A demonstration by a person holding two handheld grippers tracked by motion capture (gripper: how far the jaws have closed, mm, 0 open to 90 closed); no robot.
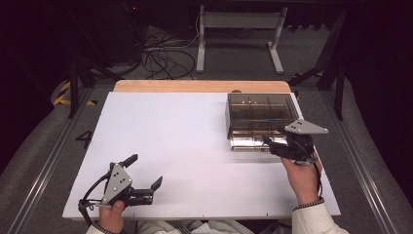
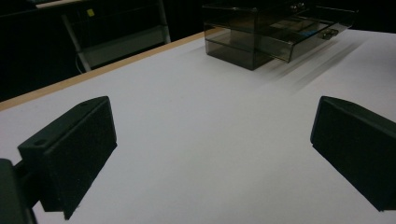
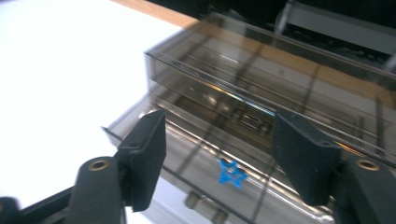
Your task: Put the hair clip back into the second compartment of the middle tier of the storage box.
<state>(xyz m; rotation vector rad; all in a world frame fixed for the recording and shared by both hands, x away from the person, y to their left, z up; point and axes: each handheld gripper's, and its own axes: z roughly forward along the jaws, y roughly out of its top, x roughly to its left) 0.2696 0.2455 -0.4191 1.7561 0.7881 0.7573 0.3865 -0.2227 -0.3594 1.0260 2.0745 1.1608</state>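
Right gripper (image 3: 219, 154) spread above pulled-out drawer (image 3: 205, 172); blue star (image 3: 232, 173) tiny, light, probably slippery: pinch across points. Left gripper (image 1: 146, 176) spread, idle.

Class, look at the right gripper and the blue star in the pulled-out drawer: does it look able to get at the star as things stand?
Probably yes. The right gripper hangs open just above the pulled-out drawer, with the blue star lying between its fingers, and nothing covers that compartment.
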